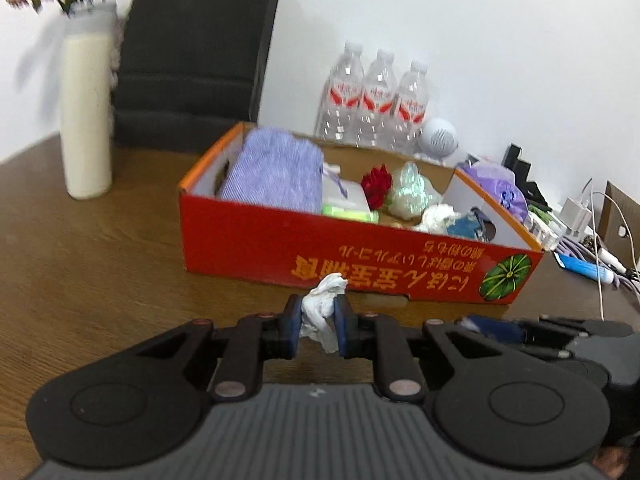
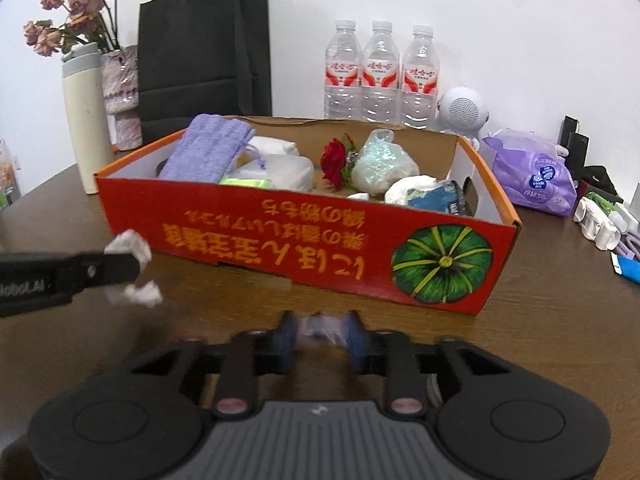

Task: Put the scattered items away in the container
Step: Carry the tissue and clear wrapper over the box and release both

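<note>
Your left claw [image 1: 318,322] pinches a crumpled tissue [image 1: 322,308] over the brown counter [image 1: 92,248], near the red box [image 1: 320,252]; your right claw [image 2: 320,334] grips something pale and blurred.

Red box [image 2: 280,236]: open top unobstructed; near wall blocks low approach; water bottles [image 2: 382,76] and black bag [image 2: 204,52] crowd behind.

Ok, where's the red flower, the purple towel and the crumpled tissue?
red flower [image 2: 334,162]: right wrist view, on its petals.
purple towel [image 1: 274,170]: left wrist view, middle of the fabric.
crumpled tissue [image 1: 320,308]: left wrist view, the part between the left gripper's fingers.
</note>
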Demonstrator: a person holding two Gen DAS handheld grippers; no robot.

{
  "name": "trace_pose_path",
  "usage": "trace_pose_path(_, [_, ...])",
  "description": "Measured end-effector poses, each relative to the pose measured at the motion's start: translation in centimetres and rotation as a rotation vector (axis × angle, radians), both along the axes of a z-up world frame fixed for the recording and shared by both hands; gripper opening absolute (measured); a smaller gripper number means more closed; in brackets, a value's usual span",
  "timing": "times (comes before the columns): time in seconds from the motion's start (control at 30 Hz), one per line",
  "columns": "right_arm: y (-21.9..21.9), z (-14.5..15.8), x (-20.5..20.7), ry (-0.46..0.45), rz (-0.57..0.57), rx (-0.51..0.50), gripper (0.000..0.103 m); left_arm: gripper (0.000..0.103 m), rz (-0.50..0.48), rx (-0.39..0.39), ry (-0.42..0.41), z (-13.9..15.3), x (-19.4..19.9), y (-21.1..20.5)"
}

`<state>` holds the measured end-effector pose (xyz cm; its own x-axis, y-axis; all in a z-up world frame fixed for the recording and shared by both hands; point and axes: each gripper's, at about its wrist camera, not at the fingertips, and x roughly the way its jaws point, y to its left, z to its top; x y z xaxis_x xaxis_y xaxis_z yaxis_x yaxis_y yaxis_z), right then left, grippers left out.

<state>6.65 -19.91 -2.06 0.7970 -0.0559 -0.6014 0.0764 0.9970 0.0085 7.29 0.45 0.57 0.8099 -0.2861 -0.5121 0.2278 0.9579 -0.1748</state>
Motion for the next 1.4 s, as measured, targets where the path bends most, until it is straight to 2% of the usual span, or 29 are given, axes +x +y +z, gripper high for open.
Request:
trace_pose_path(0.07, [0.6,0.1,-1.0,-0.002,0.003,-0.013,0.023,0.018,-0.010,-0.013,-0.013,0.5,-1.7,0.1])
trace_pose_path(0.17, [1.3,0.8,-3.3,-0.033,-0.013,-0.002,0.023,0.018,-0.008,0.011,-0.049,1.2,-5.1,0.4])
trace_pose_path(0.3, [2.8,3.2,-9.0,-0.146,-0.009,-0.002,0.024,0.018,0.018,0.039,-0.133,2.5,-10.7,1.1])
trace_pose_path(0.43, [4.0,4.4,-15.2,-0.210,-0.011,0.040,0.024,0.018,0.028,0.077,-0.223,2.9,-16.6,1.8])
trace_pose_path(0.5, [4.7,4.2,-18.4,-0.224,-0.014,0.061,0.024,0.018,0.035,0.093,-0.231,2.5,-19.3,2.2])
trace_pose_path(0.63, [5.9,3.3,-24.4,-0.270,-0.014,0.008,0.024,0.018,0.062,0.086,-0.224,1.2,-24.7,3.4])
trace_pose_path(0.7, [5.9,2.7,-27.0,-0.265,-0.028,0.039,0.024,0.018,0.083,0.091,-0.235,0.7,-27.0,3.7])
trace_pose_path(0.87, [6.9,1.7,-30.7,-0.279,-0.022,0.070,0.024,0.018,0.059,0.110,-0.288,1.0,-29.7,3.1])
trace_pose_path(1.03, [6.5,2.9,-30.1,-0.336,-0.034,0.076,0.024,0.018,0.028,0.083,-0.325,3.0,-27.7,2.3])
trace_pose_path(1.13, [4.9,4.8,-26.8,-0.372,-0.027,0.063,0.025,0.019,-0.042,0.021,-0.332,5.7,-22.9,1.3])
trace_pose_path(1.27, [1.2,8.2,-17.8,-0.375,0.016,0.127,0.025,0.018,-0.097,-0.061,-0.287,9.7,-12.6,-1.4])
trace_pose_path(1.33, [-0.7,10.3,-12.3,-0.362,0.015,0.110,0.025,0.019,-0.074,-0.034,-0.315,11.6,-7.1,-3.4])
trace_pose_path(1.4, [-2.3,12.6,-7.2,-0.366,-0.002,0.063,0.025,0.019,-0.070,0.042,-0.348,12.8,-2.0,-4.9])
